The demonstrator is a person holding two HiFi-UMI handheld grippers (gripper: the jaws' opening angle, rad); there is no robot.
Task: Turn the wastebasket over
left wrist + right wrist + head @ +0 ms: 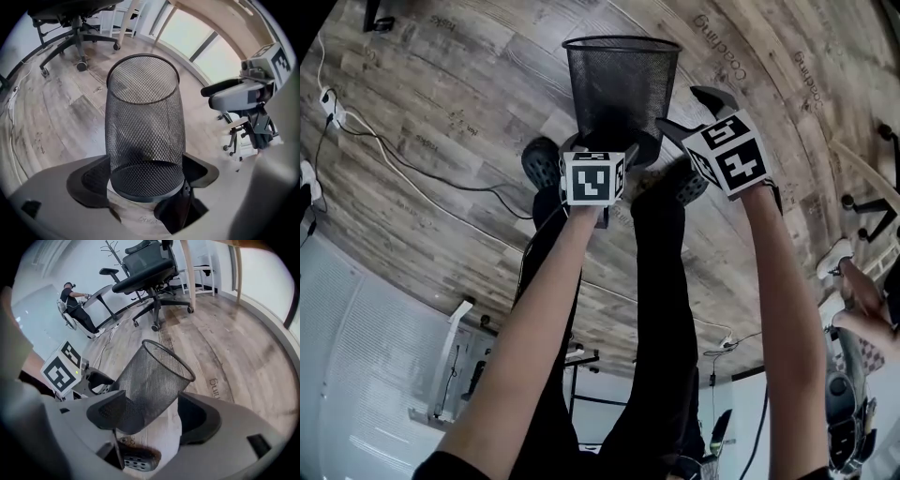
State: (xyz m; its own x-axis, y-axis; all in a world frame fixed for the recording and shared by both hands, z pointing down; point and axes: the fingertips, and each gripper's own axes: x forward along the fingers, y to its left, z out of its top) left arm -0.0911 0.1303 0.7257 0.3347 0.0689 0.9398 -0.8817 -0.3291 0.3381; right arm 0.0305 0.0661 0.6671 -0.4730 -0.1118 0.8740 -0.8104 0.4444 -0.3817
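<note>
Left tongs (145, 177) stand apart, one jaw on each side of the base of the wastebasket (622, 89); whether they touch its mesh is unclear. Right tongs (152, 416) are also apart and empty, just beside the wastebasket. It stands upright on the wooden floor (441, 141), open rim up.

Looking down my left hand-held gripper (145, 177): jaws spread wide, one on each side of the base of the black mesh wastebasket (143, 126). The basket stands upright on the wooden floor (61, 117), open rim on top, solid bottom ring low between the jaws. A dark shape shows under its near edge; I can't tell what it is. The right hand-held gripper (220, 90) hangs at right, its marker cube above, clear of the basket. An office chair (70, 21) stands at far left.
</note>
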